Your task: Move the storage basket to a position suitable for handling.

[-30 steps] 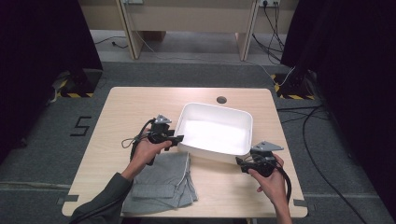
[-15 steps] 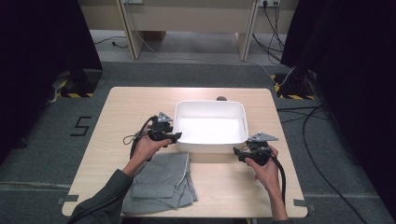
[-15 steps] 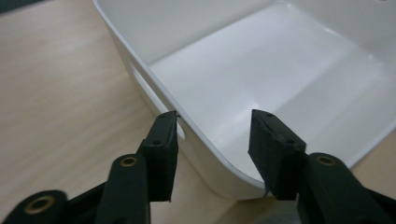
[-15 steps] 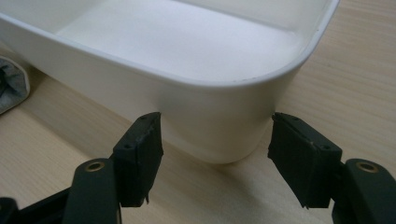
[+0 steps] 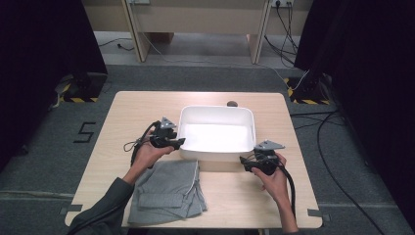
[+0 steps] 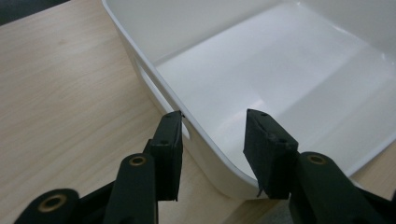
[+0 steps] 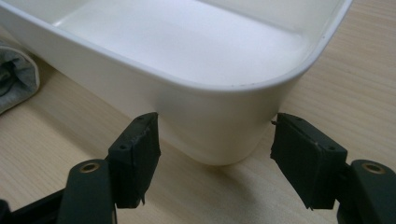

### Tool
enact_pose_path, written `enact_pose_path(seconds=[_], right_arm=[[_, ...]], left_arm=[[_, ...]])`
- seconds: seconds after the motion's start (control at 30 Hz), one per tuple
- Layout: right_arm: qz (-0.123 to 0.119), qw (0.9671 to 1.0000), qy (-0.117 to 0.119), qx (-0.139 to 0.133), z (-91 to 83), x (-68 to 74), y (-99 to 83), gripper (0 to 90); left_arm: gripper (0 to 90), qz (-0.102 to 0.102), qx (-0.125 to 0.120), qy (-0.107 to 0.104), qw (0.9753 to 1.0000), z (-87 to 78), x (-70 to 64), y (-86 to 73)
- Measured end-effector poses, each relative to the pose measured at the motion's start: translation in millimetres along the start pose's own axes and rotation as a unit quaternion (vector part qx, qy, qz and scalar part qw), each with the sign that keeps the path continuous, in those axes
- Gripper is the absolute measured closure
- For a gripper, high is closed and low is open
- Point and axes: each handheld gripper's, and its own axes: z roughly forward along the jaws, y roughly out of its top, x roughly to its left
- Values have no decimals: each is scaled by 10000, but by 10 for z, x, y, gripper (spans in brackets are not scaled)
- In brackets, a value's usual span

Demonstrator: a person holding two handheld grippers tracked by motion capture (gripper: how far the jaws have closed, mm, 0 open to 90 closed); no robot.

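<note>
While the white tub (image 5: 217, 134) sits mid-table, the left gripper (image 6: 212, 135) straddles its near-left rim, jaws apart, one inside, one outside. The right gripper (image 7: 215, 156), wide open and holding nothing, faces the tub's near-right corner, which lies between its jaws without touching.

The high view is looking forward and down over the table (image 5: 147, 112). Each claw view is looking close along its own jaws at the white tub (image 6: 289, 60), which all three views are sharing.

Grey cloth (image 7: 16, 79) cut off left
</note>
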Motion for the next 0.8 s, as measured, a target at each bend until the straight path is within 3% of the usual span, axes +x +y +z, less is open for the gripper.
enact_pose_path(seconds=[0.17, 0.27, 0.3, 0.33, 0.4, 0.43, 0.53, 0.6, 0.67, 0.8], right_arm=[[49, 10000, 33, -28, -8, 11, -28, 330], [244, 9995, 162, -116, -57, 38, -85, 278], [282, 9994, 133, -129, -72, 49, -105, 256], [367, 9993, -58, -58, -130, 64, -179, 228], [442, 9990, -107, -32, -160, 79, -229, 224], [454, 9990, -56, -6, -192, 82, -280, 225], [622, 9978, 221, -21, -270, 118, -394, 231], [450, 9988, 200, 49, -306, 172, -425, 234], [471, 9986, 212, 53, -312, 193, -424, 239], [358, 9975, 611, 69, -297, 346, -394, 258]], left_arm=[[569, 129, 58, 50, 9999, -26, -18, -10], [557, -102, -36, -117, 9999, -52, 3, -56], [522, -169, -79, -171, 9997, -67, 1, -80], [384, -246, -126, -178, 9995, -88, -9, -99], [341, -318, -298, -169, 9989, -175, -21, -133], [324, -399, -466, -208, 9979, -254, -17, -153], [295, -542, -632, -275, 9961, -432, -9, -203], [286, -468, -637, -294, 9964, -569, -31, -287], [283, -449, -628, -297, 9966, -609, -37, -323], [278, -471, -587, -297, 9967, -741, -48, -471]])
